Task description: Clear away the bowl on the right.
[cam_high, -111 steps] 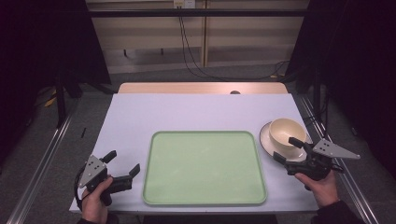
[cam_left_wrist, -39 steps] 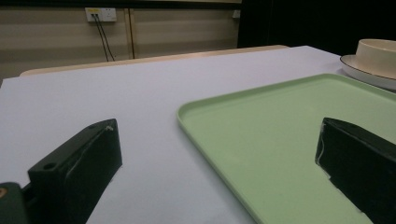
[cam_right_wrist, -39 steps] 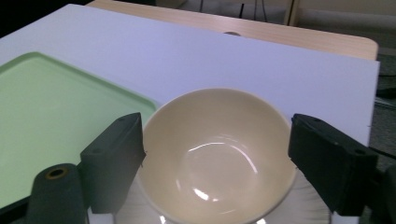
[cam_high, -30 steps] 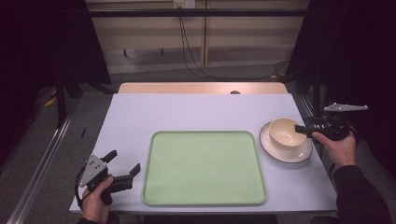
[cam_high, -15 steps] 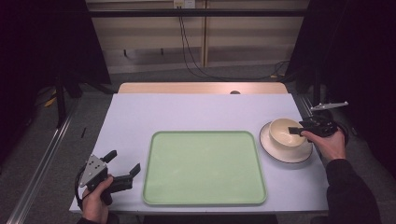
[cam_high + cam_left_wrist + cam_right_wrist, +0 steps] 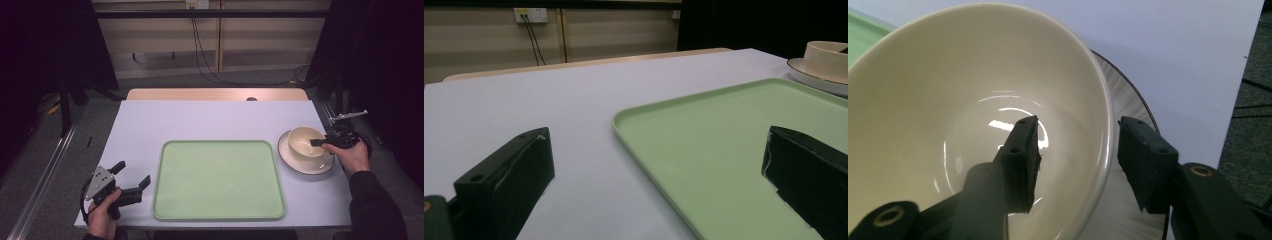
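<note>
One pale surface (image 6: pixel 210 120) carried a green tray (image 6: pixel 218 179), and right of it a plate (image 6: pixel 300 165) bore a cream bowl (image 6: pixel 304 141), whose rim the right tongs (image 6: pixel 1075 150) straddled part-open, apt to tip it if pinched unevenly, while the left tongs (image 6: pixel 131 177) rested wide apart.

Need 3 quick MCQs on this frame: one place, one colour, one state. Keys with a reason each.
1. Where does the bowl sit?
A) on the tray
B) on a plate
C) on bare table

2. What colour is the tray?
A) light green
B) red
C) black

3. How does the right gripper stand?
A) shut, far from the bowl
B) open, straddling the bowl's rim
C) flat on the tray

Key: 1 B, the plate rings the bowl; 2 A, pale green in the high view; 3 B, one jaw inside the bowl, one outside, gaps on both sides of the rim.
</note>
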